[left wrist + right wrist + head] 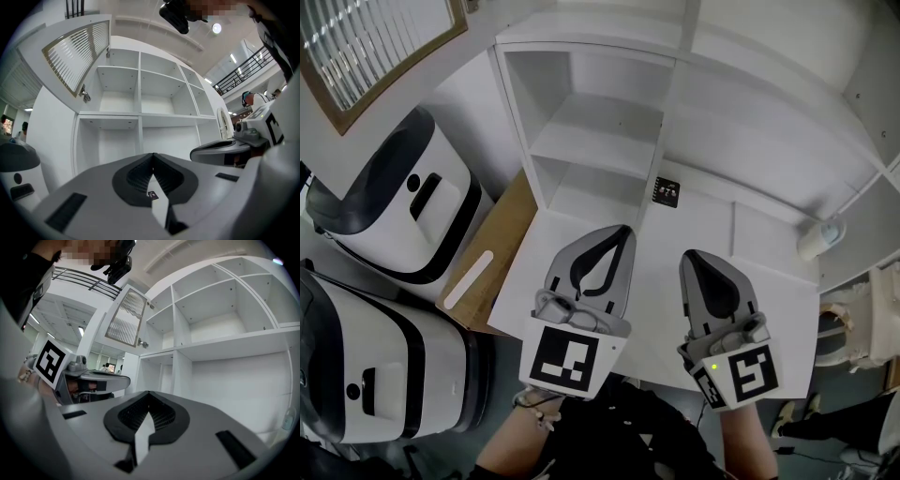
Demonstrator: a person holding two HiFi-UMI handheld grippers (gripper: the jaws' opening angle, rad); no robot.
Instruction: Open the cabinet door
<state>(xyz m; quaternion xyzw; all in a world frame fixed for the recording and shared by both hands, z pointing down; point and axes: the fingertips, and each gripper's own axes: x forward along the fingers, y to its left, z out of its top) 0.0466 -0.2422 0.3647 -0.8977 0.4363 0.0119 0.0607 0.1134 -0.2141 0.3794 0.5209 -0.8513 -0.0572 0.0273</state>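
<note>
Both grippers nearest, low in head view, side by side, pointing level at the shelving. Forearms enter from the bottom edge. Left gripper (624, 231): jaws together, tips meeting, nothing between them. Right gripper (690, 256): jaws likewise closed and empty; its own view confirms the tips are touching (148, 393).

Cabinet door (370, 47) swung wide open, upper left corner of head view, well apart from both grippers and up-left of the left one. Neither gripper touches it. In left gripper view the door (77, 56) sits upper left, above and left of the closed jaws (153, 154). In right gripper view it (124, 317) hangs upper centre-left, above the left gripper's marker cube.

Door: white leaf, slatted panel inside a tan border, metal hinge (86, 96) at its lower corner.

Cabinet (600, 127): white, open compartments, shelves bare. Small black tag (666, 191) on its front. Two white-and-black machines (394, 197) at left of frame.
</note>
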